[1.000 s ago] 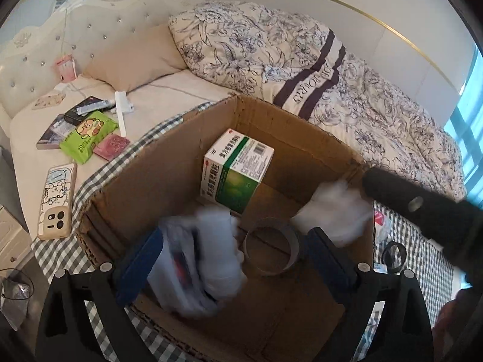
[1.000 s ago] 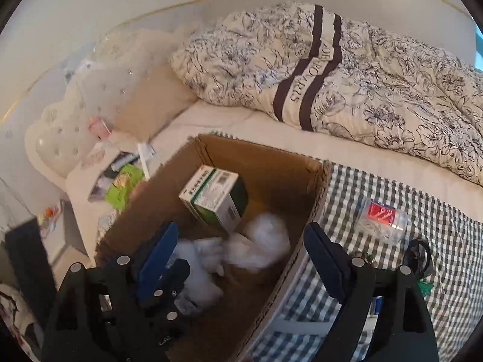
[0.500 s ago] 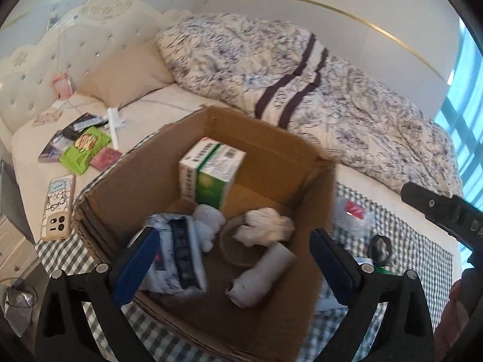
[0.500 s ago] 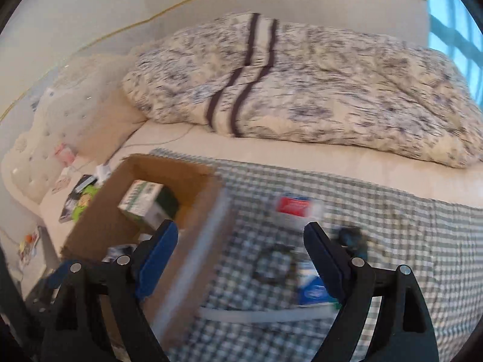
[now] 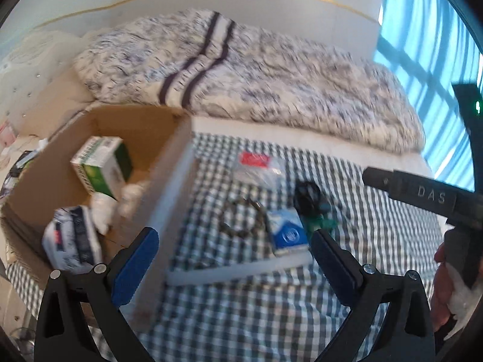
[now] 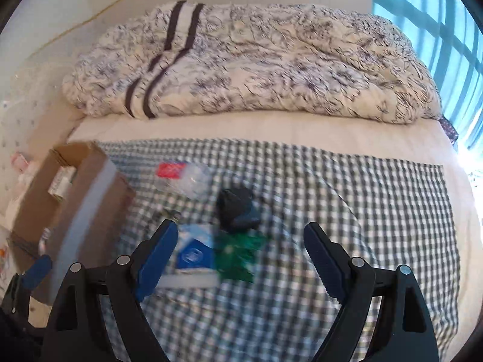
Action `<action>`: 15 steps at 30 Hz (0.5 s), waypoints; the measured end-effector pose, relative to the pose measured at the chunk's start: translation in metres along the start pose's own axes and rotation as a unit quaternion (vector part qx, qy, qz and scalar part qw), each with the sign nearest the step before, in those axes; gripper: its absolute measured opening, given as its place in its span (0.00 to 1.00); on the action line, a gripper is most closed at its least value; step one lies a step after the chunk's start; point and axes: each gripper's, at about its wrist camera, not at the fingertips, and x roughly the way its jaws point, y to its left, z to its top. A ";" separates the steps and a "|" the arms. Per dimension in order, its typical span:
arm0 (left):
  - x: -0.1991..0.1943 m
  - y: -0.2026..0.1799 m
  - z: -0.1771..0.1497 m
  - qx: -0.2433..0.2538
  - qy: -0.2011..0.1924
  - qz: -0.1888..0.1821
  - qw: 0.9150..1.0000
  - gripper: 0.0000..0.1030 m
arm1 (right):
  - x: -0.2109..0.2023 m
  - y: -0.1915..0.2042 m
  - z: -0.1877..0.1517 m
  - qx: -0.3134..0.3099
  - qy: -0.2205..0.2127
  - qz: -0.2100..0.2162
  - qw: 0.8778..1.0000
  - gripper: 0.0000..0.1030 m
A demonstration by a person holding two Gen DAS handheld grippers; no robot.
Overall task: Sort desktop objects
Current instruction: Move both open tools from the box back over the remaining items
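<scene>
1. The cloth is dark green and white check.
2. The cardboard box is brown.
3. The carton inside is green and white.
4. The duvet is cream with dark floral print and stripes.

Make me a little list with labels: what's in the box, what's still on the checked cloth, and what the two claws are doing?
In the brown cardboard box: green-and-white carton, white-and-navy packet, white crumpled bits.
On the checked cloth: blue-and-white packet, black lump, green flat piece, clear bag with red label, dark ring.
Left claw: open, empty.
Right claw: open, empty, above the packets.
</scene>
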 end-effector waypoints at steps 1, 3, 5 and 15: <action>0.007 -0.006 -0.005 0.005 0.007 -0.001 1.000 1.00 | 0.004 -0.002 -0.004 -0.003 0.006 -0.003 1.000 0.83; 0.019 -0.013 -0.013 0.015 0.018 0.000 1.000 1.00 | 0.013 -0.006 -0.011 -0.005 0.020 -0.003 1.000 0.83; 0.029 -0.020 -0.020 0.029 0.025 0.003 0.999 1.00 | 0.022 -0.008 -0.017 -0.005 0.032 -0.003 0.999 0.83; 0.074 -0.024 -0.037 0.072 0.047 -0.020 0.996 1.00 | 0.066 -0.013 -0.031 -0.001 0.085 -0.006 0.996 0.66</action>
